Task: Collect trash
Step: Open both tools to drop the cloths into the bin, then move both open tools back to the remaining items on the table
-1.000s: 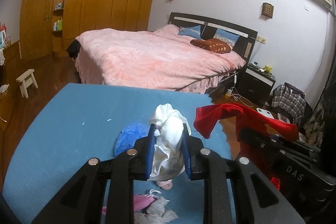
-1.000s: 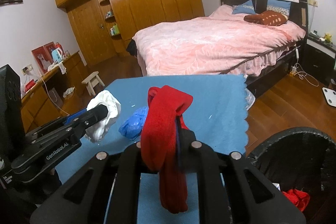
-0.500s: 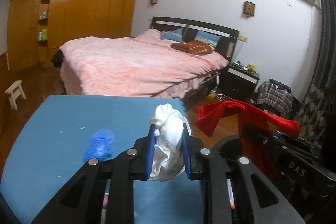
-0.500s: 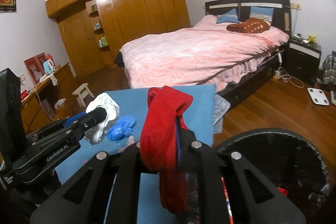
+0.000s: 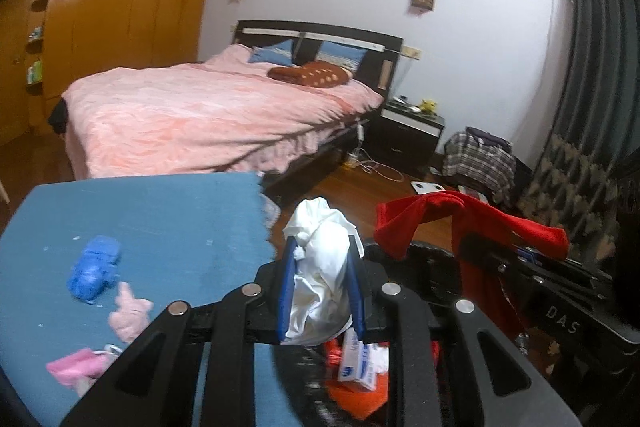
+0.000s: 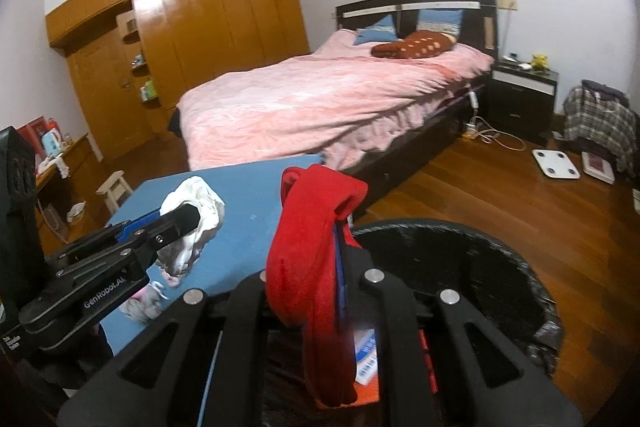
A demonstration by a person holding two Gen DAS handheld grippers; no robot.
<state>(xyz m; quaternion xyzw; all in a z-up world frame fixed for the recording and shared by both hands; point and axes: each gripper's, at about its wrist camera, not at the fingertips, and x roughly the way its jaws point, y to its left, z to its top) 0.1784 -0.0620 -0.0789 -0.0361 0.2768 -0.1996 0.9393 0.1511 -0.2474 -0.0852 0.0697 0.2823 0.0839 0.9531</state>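
Grippers both clamped: left gripper (image 5: 320, 283) on crumpled white plastic bag (image 5: 320, 267), lower centre; right gripper (image 6: 340, 259) on limp red cloth (image 6: 316, 259). Soft, light, best pinched mid-bunch, above black bin (image 6: 500, 259).

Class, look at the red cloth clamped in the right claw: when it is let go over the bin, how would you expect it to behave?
The red cloth is probably floppy: it droops below the right claw. It likely drops limply without rolling. Its fuzzy surface may cling briefly to the pads.

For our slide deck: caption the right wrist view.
Right gripper carries a red cloth toward the black bin.
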